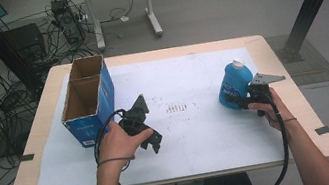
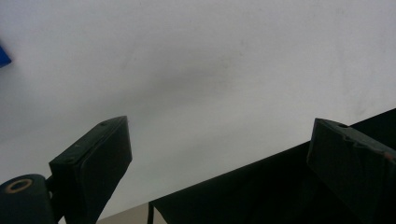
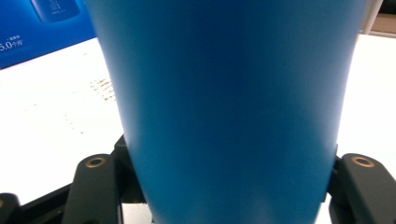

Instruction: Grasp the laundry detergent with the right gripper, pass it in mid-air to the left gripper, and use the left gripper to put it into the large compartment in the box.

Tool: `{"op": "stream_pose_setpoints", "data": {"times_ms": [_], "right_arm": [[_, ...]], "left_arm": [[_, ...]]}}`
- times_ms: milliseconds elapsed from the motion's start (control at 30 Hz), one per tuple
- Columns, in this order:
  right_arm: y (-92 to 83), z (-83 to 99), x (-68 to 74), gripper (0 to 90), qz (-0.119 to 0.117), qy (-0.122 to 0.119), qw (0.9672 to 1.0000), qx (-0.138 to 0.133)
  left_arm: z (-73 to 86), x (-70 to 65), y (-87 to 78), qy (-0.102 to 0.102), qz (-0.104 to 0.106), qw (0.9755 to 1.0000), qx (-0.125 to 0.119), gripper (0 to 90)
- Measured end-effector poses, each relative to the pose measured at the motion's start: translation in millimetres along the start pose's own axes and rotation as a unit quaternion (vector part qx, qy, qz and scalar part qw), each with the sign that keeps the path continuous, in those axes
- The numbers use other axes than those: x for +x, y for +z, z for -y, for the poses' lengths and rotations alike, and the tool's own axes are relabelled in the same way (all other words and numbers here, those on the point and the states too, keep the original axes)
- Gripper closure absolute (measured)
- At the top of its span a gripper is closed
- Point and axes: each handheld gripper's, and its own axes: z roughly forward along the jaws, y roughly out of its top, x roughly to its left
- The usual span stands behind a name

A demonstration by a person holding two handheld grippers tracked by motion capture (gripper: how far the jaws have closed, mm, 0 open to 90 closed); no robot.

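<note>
The blue bottle (image 1: 232, 86) with the white cap stands upright on the white sheet (image 1: 185, 76) that covers the bench (image 1: 44, 112), well to the right of the open cardboard box (image 1: 88, 97). The right hand-held gripper (image 1: 241, 102) is pressed against the bottle's lower body from the side nearest the person, and in the right gripper view the blue bottle (image 3: 233, 112) sits squarely between the two black jaws, which bear on its sides at the bottom of the picture; that hand-held gripper is clamped on the bottle. The right hand (image 1: 269, 108) holds the tool just to the right of the bottle, with the grey three-cornered plate above it. The left hand-held gripper (image 1: 153, 142) lies low over the sheet, just to the right of the box and well apart from the bottle, in the grasp of the left hand (image 1: 117, 141). In the left gripper view its jaws stand wide apart with bare white sheet (image 2: 210, 70) between them, so this hand-held gripper (image 2: 219, 154) is open and grips nothing. A patch of small dark marks (image 1: 177, 106) shows on the sheet between the box and the bottle.
</note>
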Motion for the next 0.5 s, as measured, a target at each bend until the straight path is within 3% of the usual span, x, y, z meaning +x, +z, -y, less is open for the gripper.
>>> {"op": "stream_pose_setpoints", "data": {"times_ms": [500], "right_arm": [[-0.2, -0.1, -0.2, 38.3, 0.0, -0.004, 1.0, 0.0]], "left_arm": [[0.7, 0.1, 0.2, 0.0, -0.001, 1.0, 0.003, 6.9]]}}
